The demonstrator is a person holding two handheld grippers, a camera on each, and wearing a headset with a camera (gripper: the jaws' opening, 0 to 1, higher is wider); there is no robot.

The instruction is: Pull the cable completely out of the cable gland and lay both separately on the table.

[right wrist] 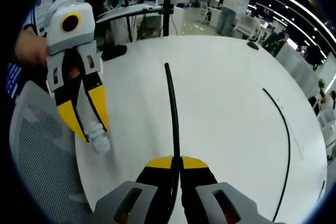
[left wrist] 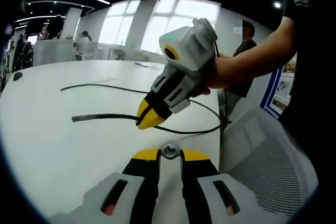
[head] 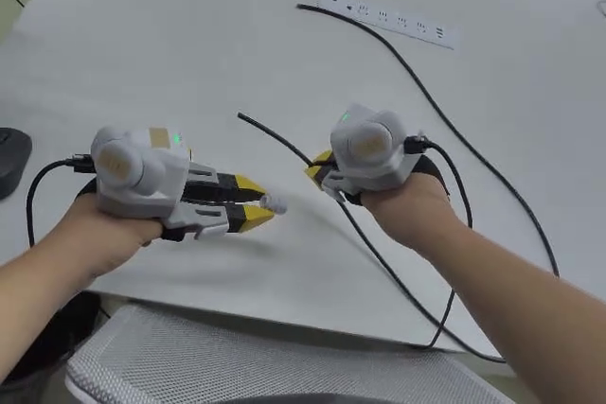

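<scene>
1. Left gripper (head: 259, 202), held in the person's left hand near the front edge of the white table (head: 142, 44): jaws clamped on the white cable gland (head: 276, 203), which juts out past the yellow tips, apart from the cable
2. Black cable (head: 284, 144): its free end points away across the table, bare of the gland, between the two grippers
3. Right gripper (head: 322, 172), just beside the left: jaws closed on the cable, back from its free end; the remainder trails past the right hand over the table edge
4. Power strip (head: 388, 21) at the far side; a second black lead (head: 417, 87) runs from beside it down the right
</scene>
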